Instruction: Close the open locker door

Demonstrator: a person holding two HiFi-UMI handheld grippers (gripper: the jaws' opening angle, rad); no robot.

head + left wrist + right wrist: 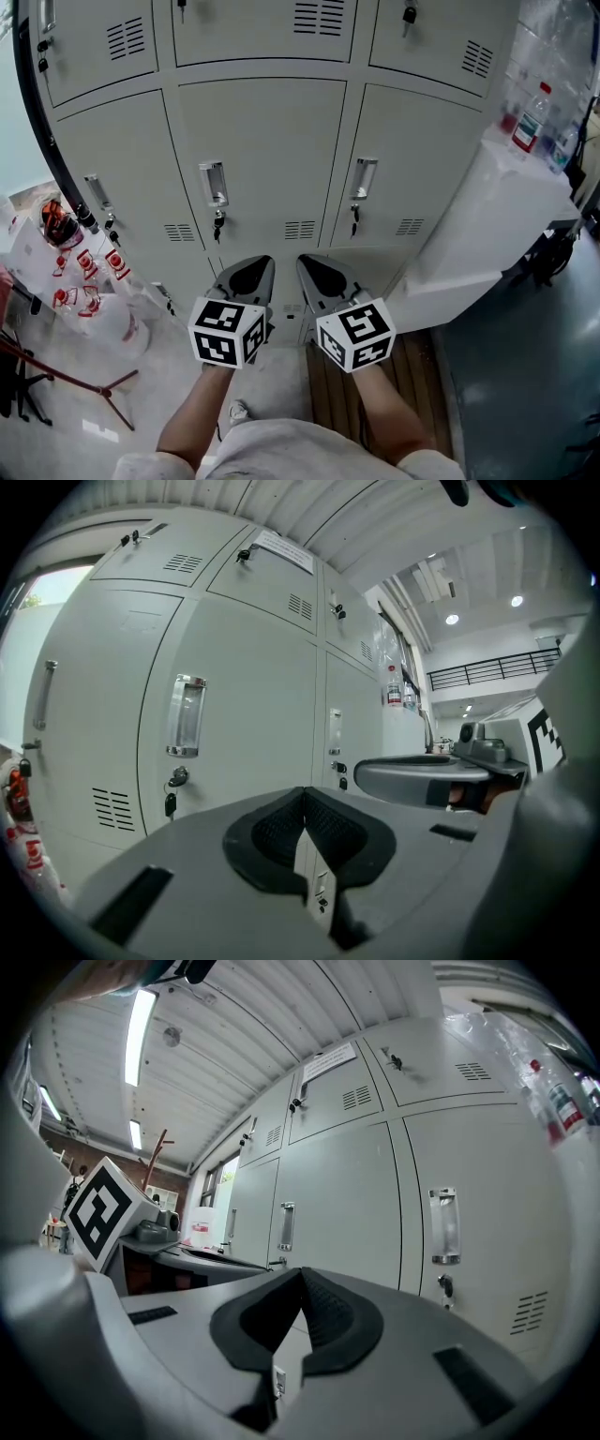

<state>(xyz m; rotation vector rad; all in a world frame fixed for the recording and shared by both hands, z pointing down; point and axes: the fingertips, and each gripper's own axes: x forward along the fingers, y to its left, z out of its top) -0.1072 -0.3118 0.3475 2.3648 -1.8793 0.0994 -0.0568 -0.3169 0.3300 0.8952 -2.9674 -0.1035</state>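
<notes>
Locker door (267, 150) of the middle column is faced by both claws. The left claw (255, 264) is clenched, its pads met at the tips with nothing gripped between them. The right claw (312, 262) is likewise clenched and empty. The two are held side by side, near each other, pointed at the cabinet and apart from it. The door lies flush with its neighbours, and none can be seen standing ajar. A recessed handle (214, 184) is set at its left edge, with a key (217, 225) hung below. Bottles (532, 117) are stood on a white surface (487, 216) at the right. A bag (89, 281) with red print lies at the left.
</notes>
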